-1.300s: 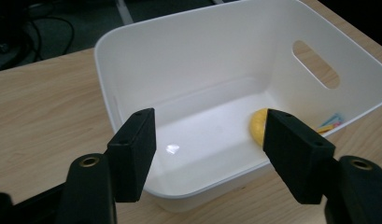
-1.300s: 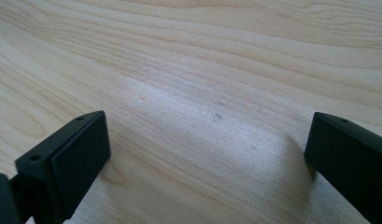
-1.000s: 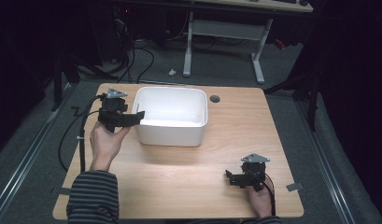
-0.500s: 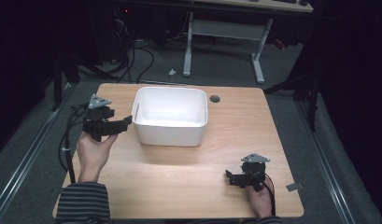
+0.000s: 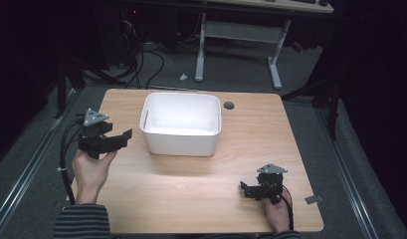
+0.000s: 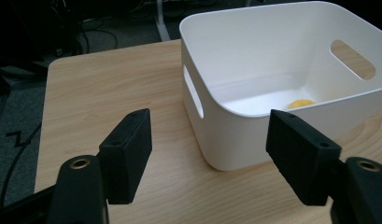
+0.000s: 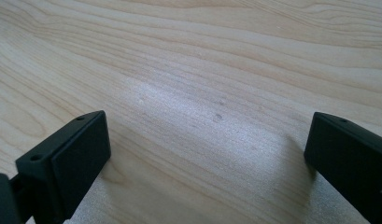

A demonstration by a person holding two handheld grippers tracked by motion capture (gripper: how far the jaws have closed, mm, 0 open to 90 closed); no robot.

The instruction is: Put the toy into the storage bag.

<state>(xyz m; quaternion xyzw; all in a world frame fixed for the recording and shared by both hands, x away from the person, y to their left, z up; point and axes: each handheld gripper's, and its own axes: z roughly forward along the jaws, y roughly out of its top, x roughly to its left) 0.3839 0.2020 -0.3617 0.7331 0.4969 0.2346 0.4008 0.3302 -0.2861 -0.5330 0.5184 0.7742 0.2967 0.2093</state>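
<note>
A white plastic bin (image 5: 181, 123) with handle slots stands on the wooden table (image 5: 201, 199), toward the far middle. In the left gripper view a small yellow thing (image 6: 300, 102) lies on the floor of the bin (image 6: 254, 74), partly hidden by its near wall. My left gripper (image 5: 122, 137) hovers over the table's left side, open and empty, its jaws pointing at the bin's left wall from a short way off. My right gripper (image 5: 245, 189) rests low at the front right, open, with bare wood between its jaws (image 7: 207, 154).
A round cable hole (image 5: 229, 105) sits in the tabletop right of the bin. Black cables (image 5: 66, 149) trail from the left gripper off the table's left edge. A desk frame (image 5: 241, 35) stands on the dark floor beyond.
My left hand and gripper have drawn back leftward, away from the bin toward the table's left edge. The right gripper has stayed put.
</note>
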